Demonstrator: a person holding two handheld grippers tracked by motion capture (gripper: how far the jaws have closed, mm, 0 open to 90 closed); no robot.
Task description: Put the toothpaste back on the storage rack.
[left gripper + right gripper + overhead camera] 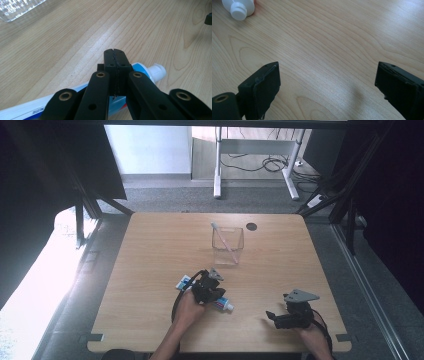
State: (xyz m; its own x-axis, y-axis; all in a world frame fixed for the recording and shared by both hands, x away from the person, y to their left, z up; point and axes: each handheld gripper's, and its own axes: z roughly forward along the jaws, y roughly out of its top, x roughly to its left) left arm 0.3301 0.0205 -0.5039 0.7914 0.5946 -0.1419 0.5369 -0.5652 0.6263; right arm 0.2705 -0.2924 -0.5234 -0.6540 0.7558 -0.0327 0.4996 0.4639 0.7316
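The toothpaste tube (205, 294) lies flat on the wooden table (150, 270), towards the person's side and left of middle, with the left gripper (212, 292) right over it. In the left gripper view the jaws stand pressed together with nothing between them, and the tube (140, 68) passes underneath, so it is not yet picked up; whether the tips touch it cannot be told. Farther back, near the centre, the clear square container (228, 245) already holds a toothbrush (225, 241) leaning across it. Judging by this, the brush is in and the tube is left to lift and carry over. The tube is soft, white and blue plastic with a ribbed white screw cap (157, 72); the container is hard and glassy, the tabletop pale, smooth grain. On the right, the right gripper (274, 316) hovers low with its jaws spread wide and empty
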